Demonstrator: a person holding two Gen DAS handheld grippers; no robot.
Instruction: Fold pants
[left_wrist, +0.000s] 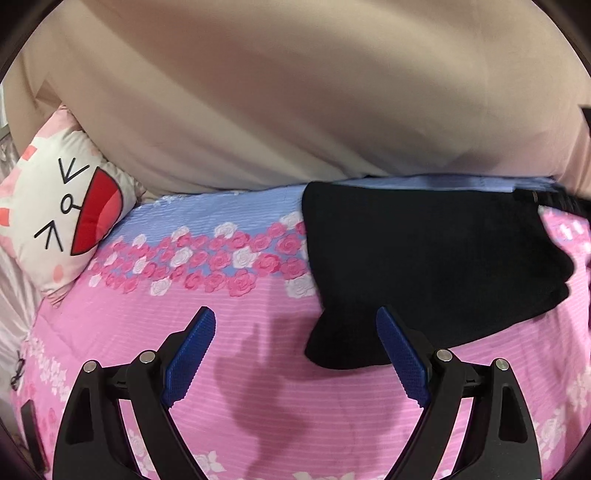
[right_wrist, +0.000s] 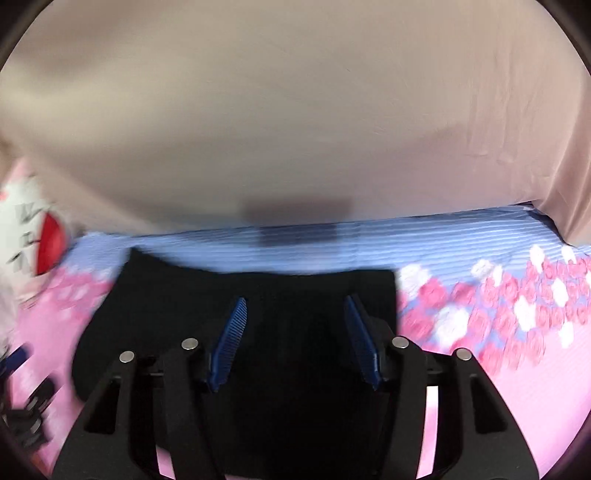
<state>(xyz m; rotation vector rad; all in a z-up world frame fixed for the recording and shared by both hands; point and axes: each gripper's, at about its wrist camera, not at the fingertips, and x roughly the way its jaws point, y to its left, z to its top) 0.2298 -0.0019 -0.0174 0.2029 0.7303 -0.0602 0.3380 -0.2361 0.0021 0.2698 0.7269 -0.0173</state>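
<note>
- While both of your grippers hang over the bed, the black pants (left_wrist: 424, 266) lie as a folded dark bundle on the pink flowered bedspread (left_wrist: 258, 369), toward its far right part as your left camera sees it.
- Your left gripper (left_wrist: 295, 354) has its jaws spread wide with nothing between them but bare pink cloth; its shadow falls on the bedspread just under the gap.
- Its right finger (left_wrist: 402, 358) overlaps the near left corner of the pants in that view; you cannot tell whether it touches the fabric.
- Your right gripper (right_wrist: 295, 339) is set at a narrower gap, about half way, and no fold of cloth is pinched between its blue pads (right_wrist: 229, 343).
- From the right camera, the pants (right_wrist: 258, 295) fill the space between and below the fingers, so the gripper sits directly above the bundle; the view is blurred, so contact cannot be judged.
- A cushion with a cartoon face (left_wrist: 62, 214) leans at the far left of the bed.
- Behind the bed, a beige curtain (left_wrist: 277, 110) covers the whole far side.
- Along the far edge, the bedspread turns to a pale blue band (right_wrist: 406, 236), with a row of pink and white roses (left_wrist: 221, 258) between blue and pink.
</note>
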